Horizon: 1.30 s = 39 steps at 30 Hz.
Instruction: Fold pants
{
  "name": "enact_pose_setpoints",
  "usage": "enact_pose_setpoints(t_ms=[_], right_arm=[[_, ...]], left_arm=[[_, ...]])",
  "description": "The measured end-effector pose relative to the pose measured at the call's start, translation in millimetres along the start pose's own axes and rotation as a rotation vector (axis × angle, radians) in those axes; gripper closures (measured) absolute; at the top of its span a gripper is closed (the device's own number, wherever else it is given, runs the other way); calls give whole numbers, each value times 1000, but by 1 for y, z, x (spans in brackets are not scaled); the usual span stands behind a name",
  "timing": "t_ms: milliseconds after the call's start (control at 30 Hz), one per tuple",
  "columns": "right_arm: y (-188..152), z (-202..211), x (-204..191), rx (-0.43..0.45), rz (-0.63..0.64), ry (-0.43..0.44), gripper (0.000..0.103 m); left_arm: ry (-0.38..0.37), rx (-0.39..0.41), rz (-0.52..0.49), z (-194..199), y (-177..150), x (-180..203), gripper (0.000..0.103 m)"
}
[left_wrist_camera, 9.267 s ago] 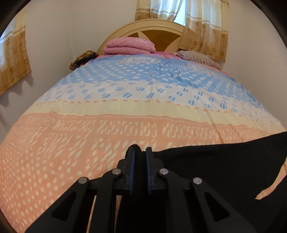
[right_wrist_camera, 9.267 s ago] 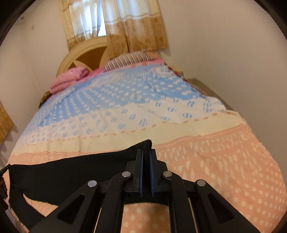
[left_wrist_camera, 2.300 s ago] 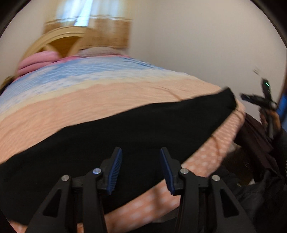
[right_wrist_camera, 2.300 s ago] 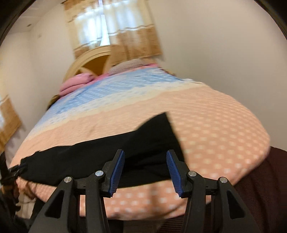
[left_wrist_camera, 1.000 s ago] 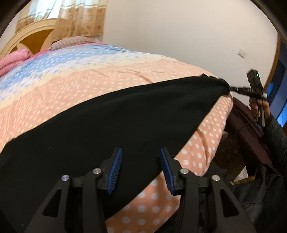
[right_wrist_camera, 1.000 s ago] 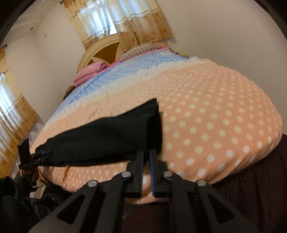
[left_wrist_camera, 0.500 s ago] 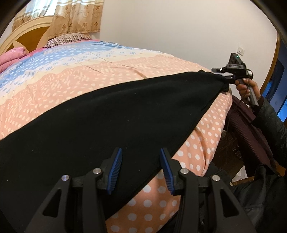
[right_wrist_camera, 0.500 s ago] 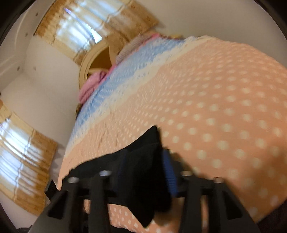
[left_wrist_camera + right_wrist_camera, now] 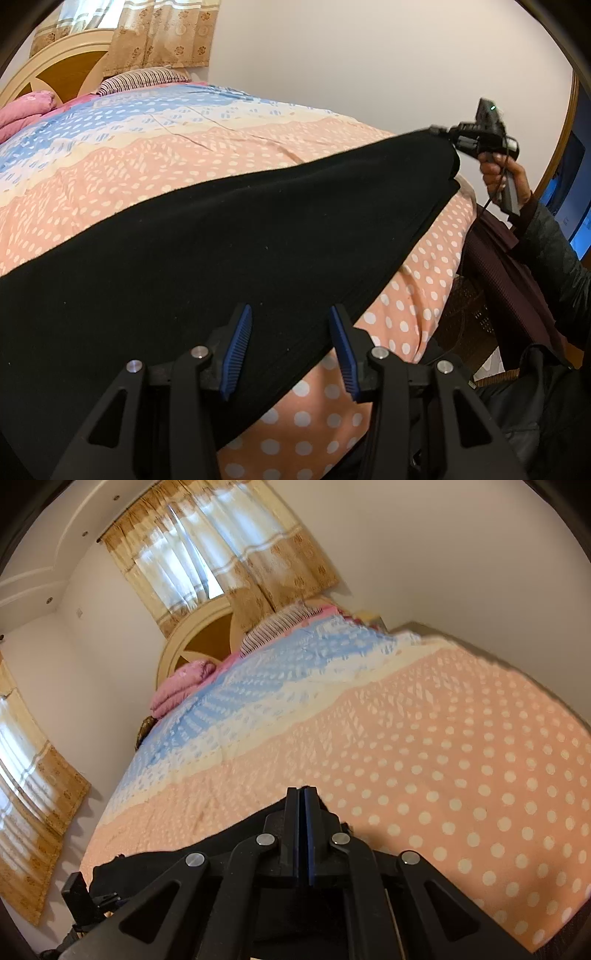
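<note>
Black pants (image 9: 207, 251) are pinched at one end by right gripper (image 9: 303, 834); left gripper (image 9: 290, 343) is held apart above the fabric.

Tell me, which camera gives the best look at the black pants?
The left wrist view: the black pants stretch flat across the bedspread, edge to edge. The right wrist view shows only a dark strip behind the right gripper, which hides most of them.
</note>
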State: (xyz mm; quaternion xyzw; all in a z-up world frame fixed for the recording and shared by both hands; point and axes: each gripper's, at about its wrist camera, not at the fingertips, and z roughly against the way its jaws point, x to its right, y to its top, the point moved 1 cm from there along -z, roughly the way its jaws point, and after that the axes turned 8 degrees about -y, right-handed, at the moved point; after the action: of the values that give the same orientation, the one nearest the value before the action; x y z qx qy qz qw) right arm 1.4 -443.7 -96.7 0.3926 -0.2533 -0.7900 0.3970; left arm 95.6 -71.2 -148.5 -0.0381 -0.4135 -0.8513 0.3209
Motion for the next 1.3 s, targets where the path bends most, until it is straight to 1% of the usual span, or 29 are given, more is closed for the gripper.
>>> enact_pose_setpoints(t_ms=[33, 67, 100, 133, 167, 233, 333, 467, 500, 533, 567, 633, 700, 800, 867, 900, 933, 967, 1000, 1067, 1100, 1167, 1200, 1267, 1300], right_arm=[[-3, -6, 8, -32, -11, -43, 97], [-7, -6, 13, -43, -22, -70, 93], [-13, -1, 21, -39, -38, -70, 82], [-17, 6, 25, -34, -51, -49, 71], [-21, 13, 29, -32, -67, -25, 69], [-33, 29, 31, -24, -80, 13, 67], [-47, 41, 22, -19, -21, 26, 67], [-59, 29, 9, -43, 20, 29, 68], [-62, 25, 7, -52, 29, 10, 78], [-65, 22, 4, -64, 51, -24, 95], [-68, 22, 0, -68, 73, -51, 95], [-71, 33, -5, -41, 93, -50, 95], [-71, 43, -1, -22, 81, -58, 95], [-76, 36, 7, -43, 90, -115, 95], [-77, 31, 10, -41, 95, -121, 93], [-75, 31, 13, -28, 81, -134, 80], [-72, 34, 14, -11, 70, -165, 57], [-70, 37, 15, 10, 59, -195, 50], [-67, 44, 14, 44, 45, -221, 49], [-63, 61, 2, 116, 50, -240, 49], [-63, 66, -7, 133, 71, -232, 49], [-69, 71, -44, 156, 165, -166, 49], [-73, 68, -60, 145, 208, -132, 49], [-85, 53, -95, 92, 304, -59, 49], [-97, 39, -119, 59, 364, -21, 49]], left_arm=[[-3, 0, 1, 0, 0, -1, 56], [-5, 0, 2, 1, 0, -1, 56], [-6, -1, 3, 2, 0, -2, 56], [-7, -1, 3, 3, 0, -2, 56], [-8, -2, 1, 3, 0, -2, 56], [-3, -5, -3, 5, 0, -2, 56], [3, -2, 6, 9, -1, -5, 56], [6, 1, 23, 12, -3, -9, 56], [9, 2, 25, 13, -3, -8, 56], [12, 1, 25, 13, -4, -8, 56], [13, 1, 24, 13, -4, -8, 56], [11, 0, 26, 15, -6, -9, 56], [1, 1, 30, 17, -9, -12, 56], [-17, 9, 36, 17, -11, -14, 56], [-20, 8, 38, 18, -10, -13, 56], [-17, 5, 34, 19, -10, -12, 56], [-15, 2, 31, 20, -10, -12, 55], [-16, -2, 27, 20, -11, -10, 52], [-18, -6, 24, 21, -13, -9, 51], [-14, -8, 21, 23, -16, -9, 51], [-15, -8, 22, 24, -17, -10, 51], [-16, -3, 28, 26, -20, -11, 51], [-16, -1, 31, 26, -20, -12, 51], [-7, 10, 38, 28, -20, -12, 51], [4, 19, 42, 30, -19, -13, 51]])
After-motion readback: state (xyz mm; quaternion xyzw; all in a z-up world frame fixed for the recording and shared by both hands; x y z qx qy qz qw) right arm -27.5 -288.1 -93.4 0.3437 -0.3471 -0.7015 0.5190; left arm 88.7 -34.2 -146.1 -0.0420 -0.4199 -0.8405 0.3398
